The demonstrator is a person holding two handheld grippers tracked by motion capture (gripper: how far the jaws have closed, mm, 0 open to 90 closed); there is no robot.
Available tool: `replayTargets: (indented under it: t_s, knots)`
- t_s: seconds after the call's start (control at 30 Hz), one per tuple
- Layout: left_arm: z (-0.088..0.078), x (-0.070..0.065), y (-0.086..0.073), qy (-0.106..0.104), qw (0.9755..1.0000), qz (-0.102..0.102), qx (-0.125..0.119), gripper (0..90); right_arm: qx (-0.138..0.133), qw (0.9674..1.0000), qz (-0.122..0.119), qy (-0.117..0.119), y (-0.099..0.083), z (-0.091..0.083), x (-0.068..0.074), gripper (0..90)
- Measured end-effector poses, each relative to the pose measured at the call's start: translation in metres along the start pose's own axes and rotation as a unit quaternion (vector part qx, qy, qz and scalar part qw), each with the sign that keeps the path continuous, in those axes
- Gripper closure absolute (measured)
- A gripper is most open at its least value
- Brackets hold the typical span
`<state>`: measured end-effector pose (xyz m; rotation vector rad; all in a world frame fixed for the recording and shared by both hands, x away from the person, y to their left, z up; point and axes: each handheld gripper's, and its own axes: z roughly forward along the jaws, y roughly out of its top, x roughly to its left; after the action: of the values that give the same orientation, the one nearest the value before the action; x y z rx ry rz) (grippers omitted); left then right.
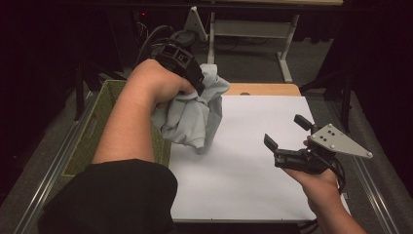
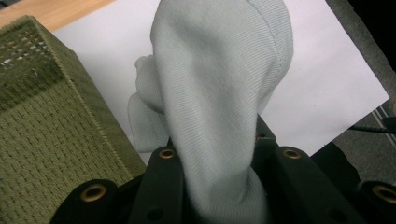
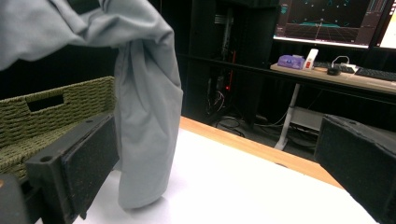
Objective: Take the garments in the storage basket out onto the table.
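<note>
I see my left gripper (image 1: 197,80) raised above the left edge of the bench (image 1: 263,89), with its jaws clenched on a pale grey cloth (image 1: 195,114). In the left gripper view the cloth (image 2: 219,93) rises in a thick fold between the two black jaws and blocks the middle of the frame. The cloth hangs bunched below the left hand (image 1: 160,83); its lowest fold touches the white sheet (image 1: 253,161) that covers the bench, near the sheet's left edge.

A green woven basket (image 1: 104,112) stands just beside the bench on the left, close to the hanging cloth. In the left gripper view the basket (image 2: 51,126) sits at the left, its wall near the jaws.

My right gripper (image 1: 287,134) hovers over the right part of the sheet, well apart from the cloth, held in the right hand (image 1: 319,183). Its jaws are spread wide and nothing is between them. A grey three-cornered plate (image 1: 338,141) sits on top of it. In the right gripper view the two padded jaws frame the cloth (image 3: 144,107), which hangs down to the sheet (image 3: 233,186), with the basket (image 3: 51,112) behind it at the left. A desk (image 3: 345,77) with monitors stands in the dark background
</note>
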<state>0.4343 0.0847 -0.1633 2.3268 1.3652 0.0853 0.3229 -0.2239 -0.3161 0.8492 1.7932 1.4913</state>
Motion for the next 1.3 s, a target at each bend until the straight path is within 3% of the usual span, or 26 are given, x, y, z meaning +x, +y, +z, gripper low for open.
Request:
replayTargets:
  t_s: [0.33,0.7,1.3]
  knots:
    - [0.024,0.007,-0.004,-0.006,1.0,-0.006,0.004,73.5,0.0,1.0,0.001,-0.001,0.0,0.0,0.0,0.4]
    - [0.046,0.014,-0.008,0.002,0.9999,-0.015,0.009,73.3,0.0,1.0,0.002,-0.001,0.0,0.0,0.0,0.5]
    - [0.106,0.028,-0.014,0.009,0.9992,-0.028,0.026,72.6,0.001,1.0,-0.001,0.001,-0.001,0.001,0.0,0.5]
